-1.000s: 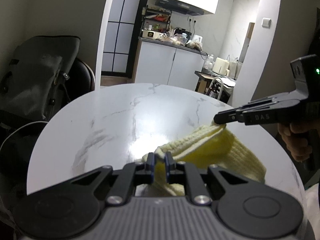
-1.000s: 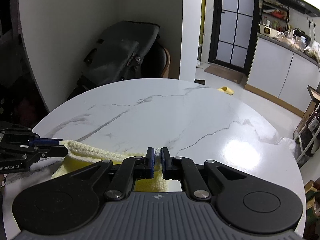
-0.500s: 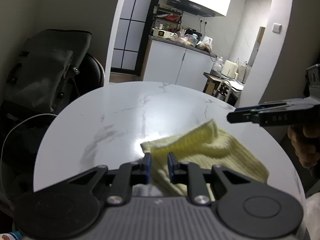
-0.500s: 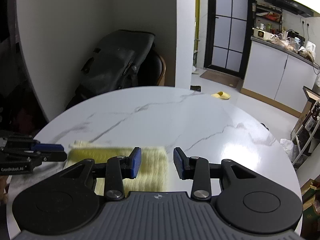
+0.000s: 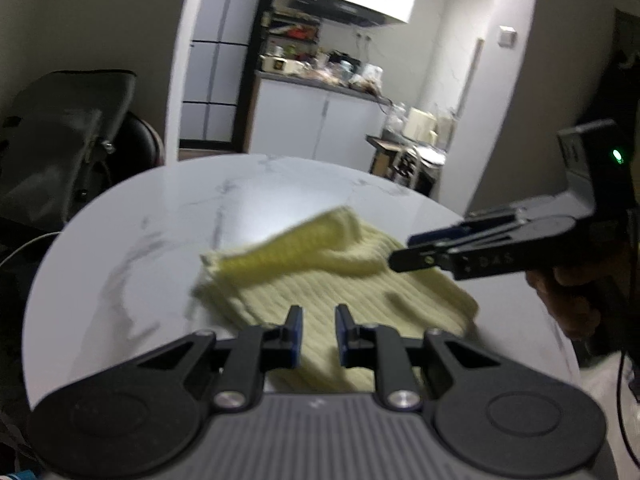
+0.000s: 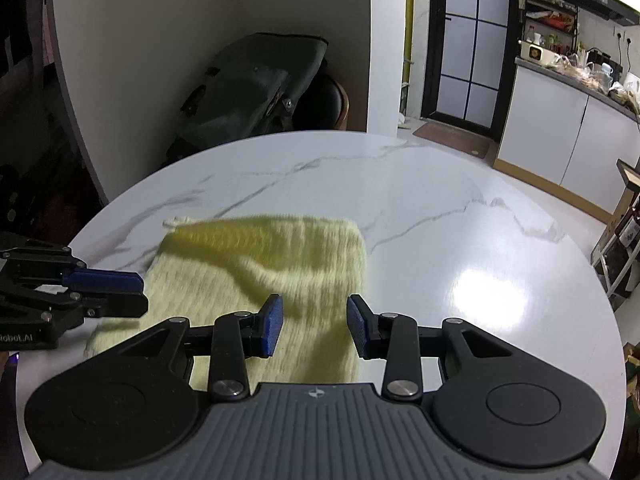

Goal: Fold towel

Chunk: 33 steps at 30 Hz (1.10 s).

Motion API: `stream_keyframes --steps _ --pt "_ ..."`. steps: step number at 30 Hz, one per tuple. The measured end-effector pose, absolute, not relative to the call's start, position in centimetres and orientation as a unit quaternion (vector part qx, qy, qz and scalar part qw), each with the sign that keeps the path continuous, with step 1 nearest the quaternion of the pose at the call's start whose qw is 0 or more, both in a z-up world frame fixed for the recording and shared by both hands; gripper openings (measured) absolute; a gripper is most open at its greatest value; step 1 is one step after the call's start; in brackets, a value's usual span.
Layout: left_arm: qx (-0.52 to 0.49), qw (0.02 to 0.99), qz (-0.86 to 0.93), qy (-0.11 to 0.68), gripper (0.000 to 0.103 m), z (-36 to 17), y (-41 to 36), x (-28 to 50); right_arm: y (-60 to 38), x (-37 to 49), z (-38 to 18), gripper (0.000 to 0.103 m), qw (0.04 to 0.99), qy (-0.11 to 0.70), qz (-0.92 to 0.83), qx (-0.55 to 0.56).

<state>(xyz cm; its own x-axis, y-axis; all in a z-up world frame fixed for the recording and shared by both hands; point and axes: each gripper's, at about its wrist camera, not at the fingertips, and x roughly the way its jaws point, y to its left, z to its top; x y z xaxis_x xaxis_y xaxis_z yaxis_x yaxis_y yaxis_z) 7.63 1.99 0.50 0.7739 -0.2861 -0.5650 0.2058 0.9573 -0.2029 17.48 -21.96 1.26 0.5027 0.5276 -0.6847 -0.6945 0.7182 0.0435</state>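
Here the yellow knitted towel [image 6: 276, 264] lies folded over on the round white marble surface [image 6: 420, 216], toward its near edge, with a raised crease running across its upper layer. The left tool [image 5: 318, 332] hangs just above the towel's near part, its blue-padded fingers [image 5: 295, 334] a little apart with nothing pinched between them. The right tool [image 6: 314, 326] stands wider apart over the towel's near right corner, also gripping nothing. A dark bag [image 6: 256, 84] sits on a chair beyond the surface.
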Motion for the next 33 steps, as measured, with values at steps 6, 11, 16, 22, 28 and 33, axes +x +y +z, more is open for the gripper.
stream_keyframes --steps 6,11,16,22,28,33 --pt "-0.056 0.935 -0.134 0.325 0.020 0.1 1.1 7.2 -22.6 17.3 0.3 0.039 0.855 0.365 0.349 -0.116" --pt "-0.051 0.933 -0.133 0.331 0.020 -0.3 0.9 6.7 -23.3 17.4 -0.2 0.040 0.859 0.369 0.338 -0.105" --pt "-0.043 0.931 -0.130 0.337 0.020 -0.1 0.8 6.4 -23.7 17.1 -0.3 0.040 0.861 0.373 0.330 -0.103" --pt "-0.040 0.932 -0.123 0.339 0.020 0.2 0.8 5.8 -24.1 16.1 0.3 0.040 0.864 0.369 0.324 -0.113" --pt "-0.035 0.934 -0.116 0.335 0.021 0.8 0.5 4.7 -24.7 14.4 1.3 0.040 0.866 0.359 0.328 -0.120" --pt "-0.033 0.937 -0.112 0.329 0.026 1.3 0.1 3.2 -25.3 12.7 2.2 0.040 0.869 0.350 0.327 -0.122"
